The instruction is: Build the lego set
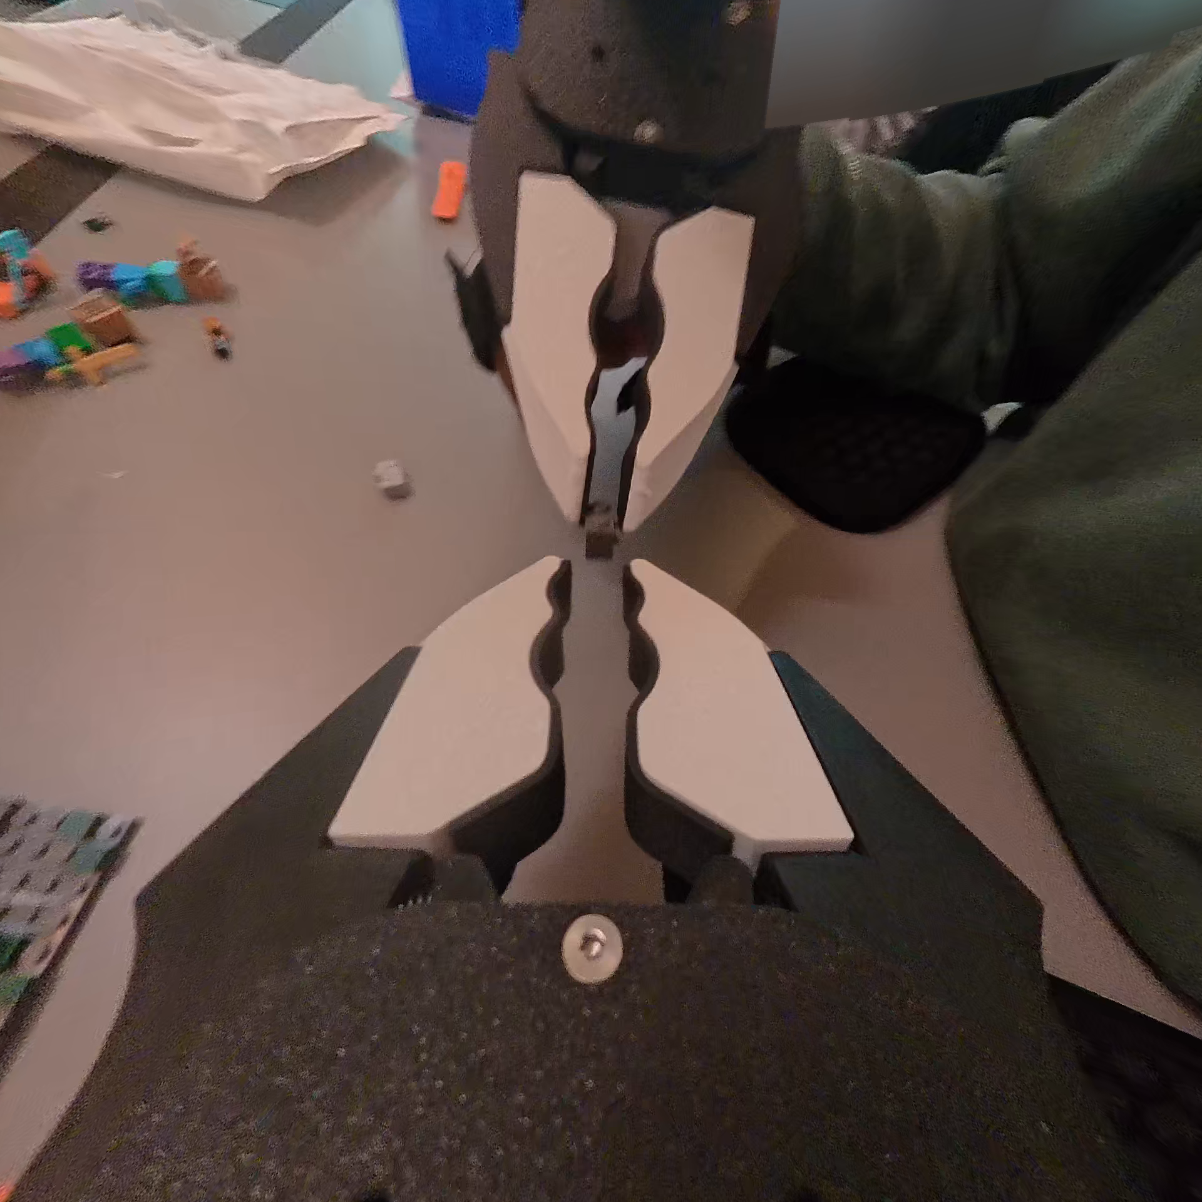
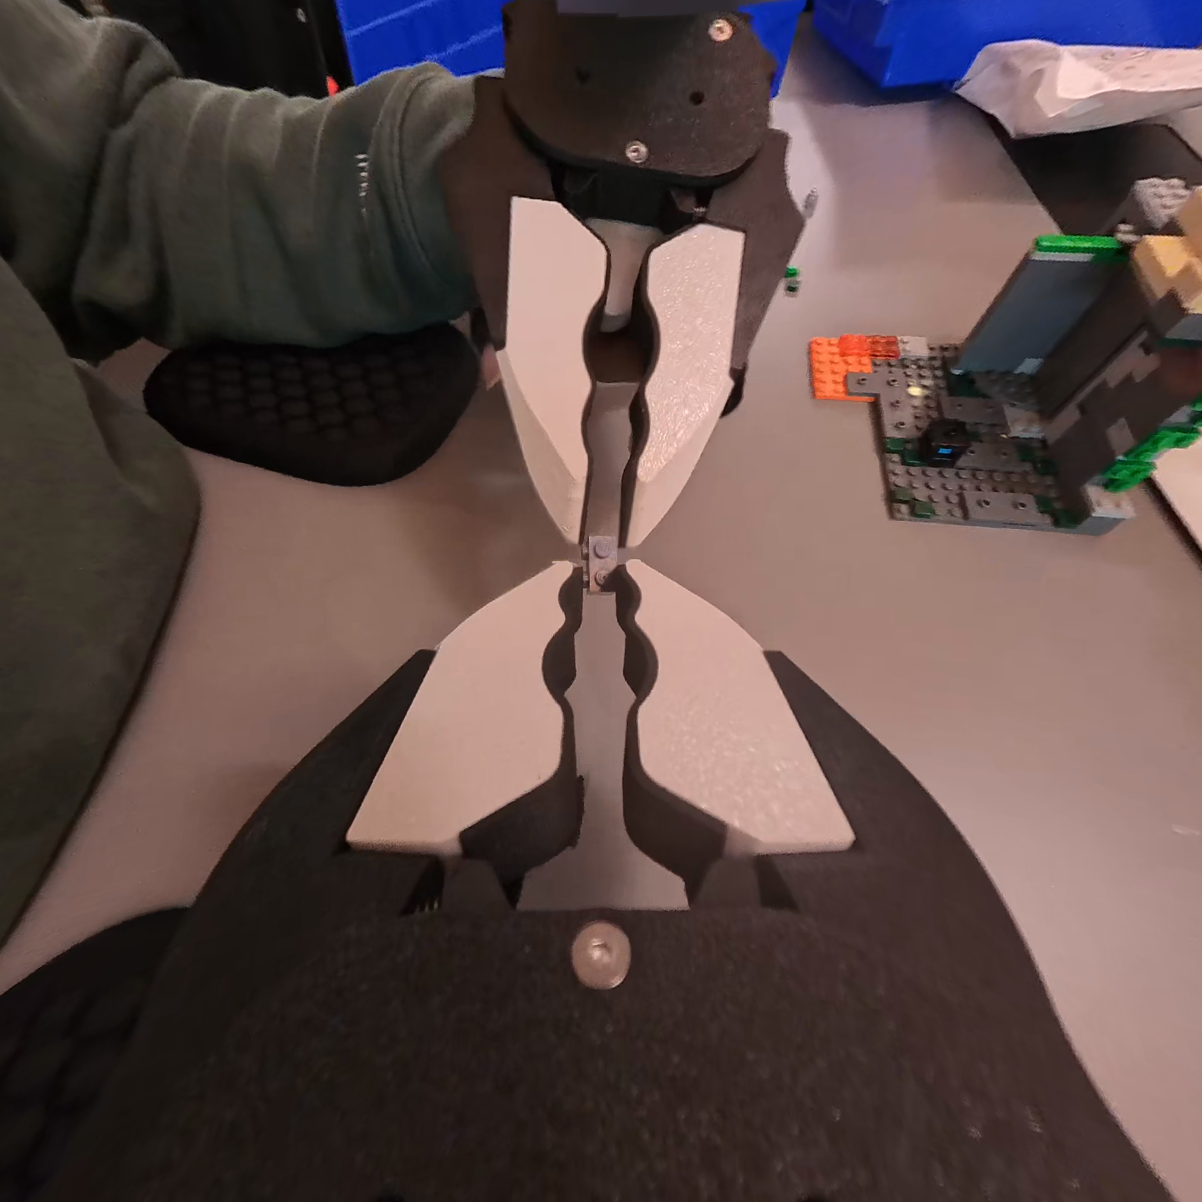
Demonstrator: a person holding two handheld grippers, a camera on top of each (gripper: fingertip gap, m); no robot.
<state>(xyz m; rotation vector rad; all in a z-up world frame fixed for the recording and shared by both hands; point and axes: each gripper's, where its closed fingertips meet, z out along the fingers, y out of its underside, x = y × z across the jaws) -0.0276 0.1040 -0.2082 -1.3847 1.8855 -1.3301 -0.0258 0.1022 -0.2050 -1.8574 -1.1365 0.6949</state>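
My two grippers meet tip to tip above the grey table (image 2: pixel 813 650). My right gripper (image 2: pixel 600 571) is shut on a small grey lego piece (image 2: pixel 601 562), held in the air. In the left wrist view the right gripper (image 1: pixel 601 520) comes in from the top with the piece (image 1: pixel 600 536) sticking out of its tips. My left gripper (image 1: pixel 597 564) is slightly open, its tips just short of the piece's free end. In the right wrist view the left gripper (image 2: pixel 603 538) comes in from the top. The partly built lego model (image 2: pixel 1015 416) stands on its grey baseplate at the right.
Loose coloured lego parts (image 1: pixel 130 286) lie at the left, with a small grey brick (image 1: pixel 392 479) and an orange piece (image 1: pixel 450 188). A white paper bag (image 1: pixel 162 110), blue bins (image 2: pixel 943 39) and the instruction booklet (image 1: pixel 45 871) sit around. A person's green sleeve (image 2: pixel 227 214) and a black chair seat (image 1: pixel 852 449) are close by. The tips of both grippers are at nearly the same place. Both grippers' tips are roughly 25 cm from the partly built lego model (image 2: pixel 1015 416).
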